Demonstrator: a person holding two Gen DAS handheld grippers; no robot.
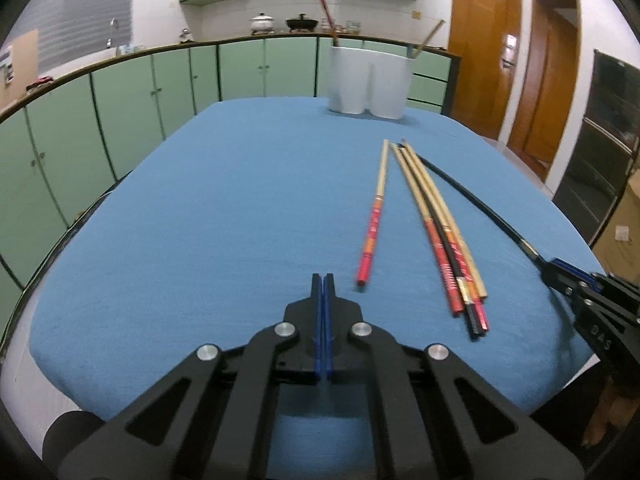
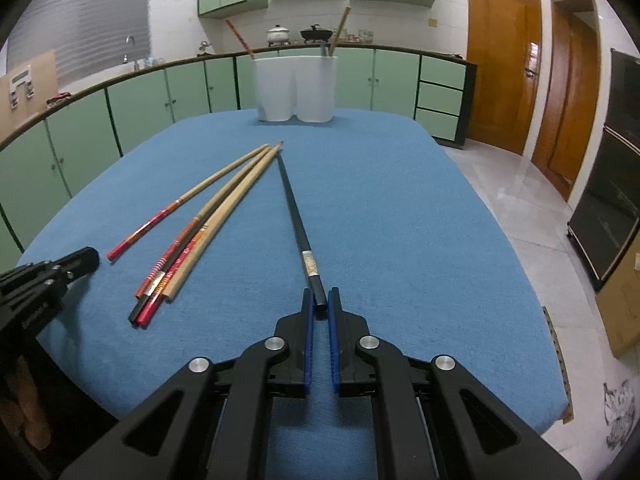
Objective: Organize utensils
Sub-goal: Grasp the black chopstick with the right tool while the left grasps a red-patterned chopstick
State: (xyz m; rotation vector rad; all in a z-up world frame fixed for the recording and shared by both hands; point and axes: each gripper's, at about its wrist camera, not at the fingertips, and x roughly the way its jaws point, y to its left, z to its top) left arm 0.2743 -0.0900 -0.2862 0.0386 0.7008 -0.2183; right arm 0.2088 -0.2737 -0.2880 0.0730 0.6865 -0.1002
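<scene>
My left gripper (image 1: 323,280) is shut with nothing between its blue pads, low over the blue tablecloth. Just to its right lies a single chopstick (image 1: 375,216) with a red handle. Further right lies a bundle of several wooden, red and black chopsticks (image 1: 440,236). My right gripper (image 2: 320,300) is shut on the near end of a long black chopstick (image 2: 294,208), which points away toward the white two-compartment holder (image 2: 295,88). That holder (image 1: 370,80) stands at the table's far end, with a red chopstick in its left compartment and a wooden one in its right.
The blue cloth (image 1: 200,220) covers a table whose right edge drops to a tiled floor (image 2: 520,200). Green cabinets (image 1: 120,120) run behind and to the left. A cardboard box (image 2: 624,300) stands on the floor at the right, near wooden doors.
</scene>
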